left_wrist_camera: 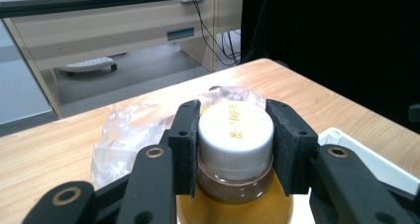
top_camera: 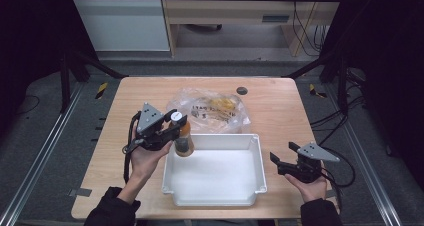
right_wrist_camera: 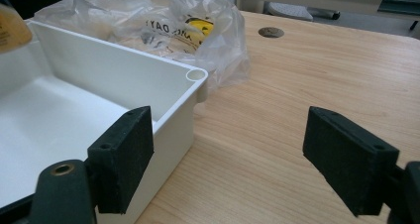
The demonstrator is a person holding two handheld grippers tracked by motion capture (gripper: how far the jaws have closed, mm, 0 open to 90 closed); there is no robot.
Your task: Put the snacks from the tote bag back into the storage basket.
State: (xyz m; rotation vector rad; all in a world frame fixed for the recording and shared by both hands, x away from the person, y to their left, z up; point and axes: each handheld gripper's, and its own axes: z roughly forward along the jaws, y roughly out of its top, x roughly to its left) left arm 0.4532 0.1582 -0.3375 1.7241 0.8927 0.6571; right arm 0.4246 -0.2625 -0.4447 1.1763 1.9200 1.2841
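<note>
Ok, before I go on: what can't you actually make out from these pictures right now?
- Bottle base: in the high view the white bin wall and the left tongs hide whether it touches the bin floor.
- Bottle label: cut off by the bottom edge in the left gripper view.
- Plastic bag contents: crumpled film blurs them; print unreadable.
- Cap lettering: too small to read.
</note>
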